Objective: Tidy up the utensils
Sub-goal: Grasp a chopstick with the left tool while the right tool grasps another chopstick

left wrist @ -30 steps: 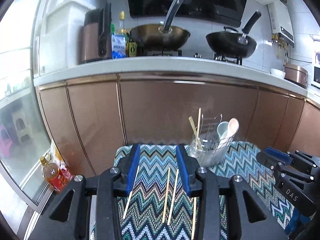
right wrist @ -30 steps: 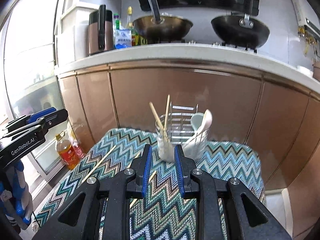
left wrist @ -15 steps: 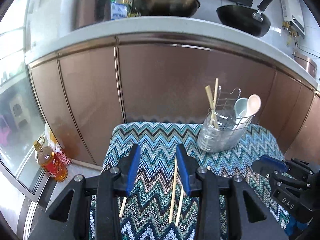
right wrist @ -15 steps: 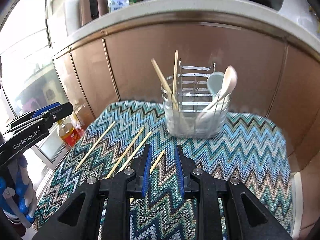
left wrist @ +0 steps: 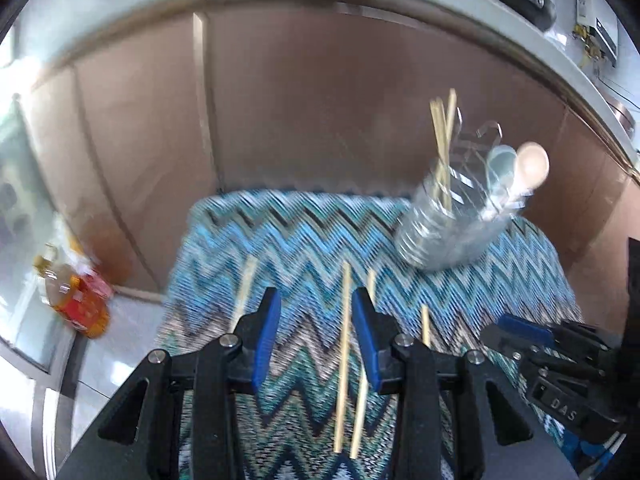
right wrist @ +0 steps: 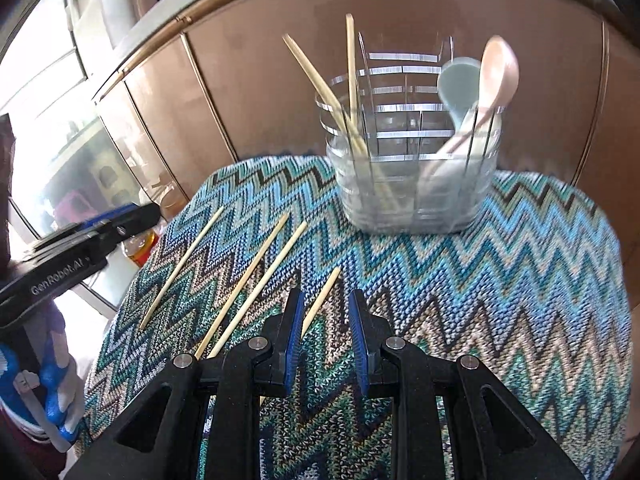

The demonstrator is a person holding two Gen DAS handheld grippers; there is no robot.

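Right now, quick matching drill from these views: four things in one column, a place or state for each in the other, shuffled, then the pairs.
Things
1. pink spoon
2. loose chopsticks
3. oil bottle
4. right gripper

Places or states
A. on the floor beside the cabinets
B. standing in the clear utensil holder
C. jaws apart, nothing held
D. lying flat on the zigzag cloth

Pairs: 1-B, 2-D, 3-A, 4-C
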